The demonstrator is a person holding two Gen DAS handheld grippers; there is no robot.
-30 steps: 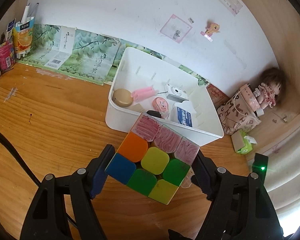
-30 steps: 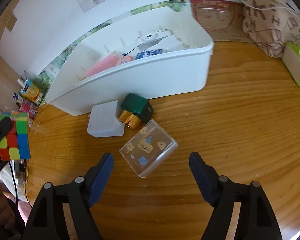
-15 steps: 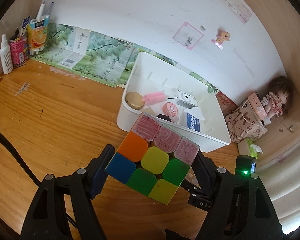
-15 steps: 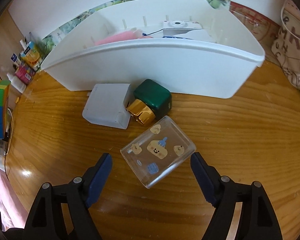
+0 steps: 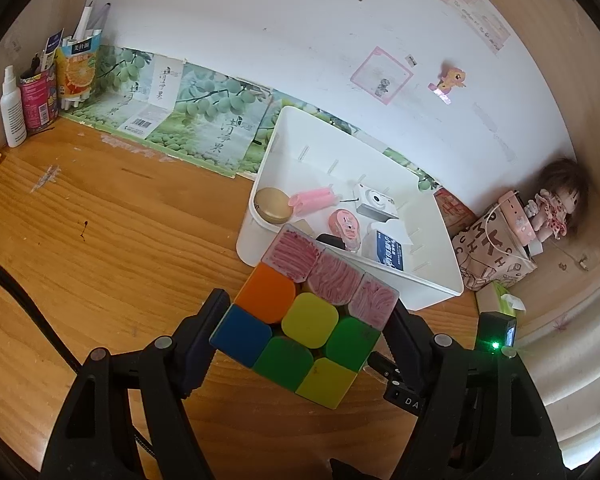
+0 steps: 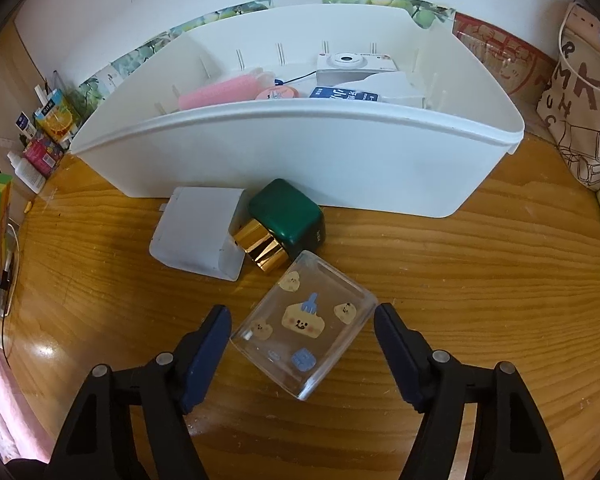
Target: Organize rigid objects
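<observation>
Clear plastic box with bear and cake stickers (image 6: 303,326), lying skewed on the wooden desktop (image 6: 480,288) between the jaws of the right gripper (image 6: 302,354); jaws just closing, left pad at or almost at the box's near corner at about 9 o'clock, right pad not yet touching at 3 o'clock, so nothing clamped yet. Just beyond it at 11 o'clock, a dark green block with a shiny gold cap (image 6: 282,224) and a white rectangular plastic case (image 6: 198,230), both close against the front wall of the white plastic bin (image 6: 300,160). Multicoloured puzzle cube with pink scribbled top row (image 5: 306,322) gripped firmly in the left gripper (image 5: 304,340), held above the desk in front of the bin's near corner, bin lying at 12 to 1 o'clock from it. Inside the bin: a round gold tin (image 5: 273,205), pink rollers (image 5: 314,200), a white toy camera (image 5: 374,202). Likely trouble: box set diagonal to the pads, so closing on corners rather than flat faces could spin it or squirt it out, smooth clear plastic giving little friction. Possible nudge of the gold cap, touching or nearly touching the box's far corner, sending the green block rolling. Cube held only by two side faces and already tilted; a loose layer could twist and slip during the carry over the rim. Crowded bin floor near the front, so a careless drop might land on the small items rather than bare bottom.
</observation>
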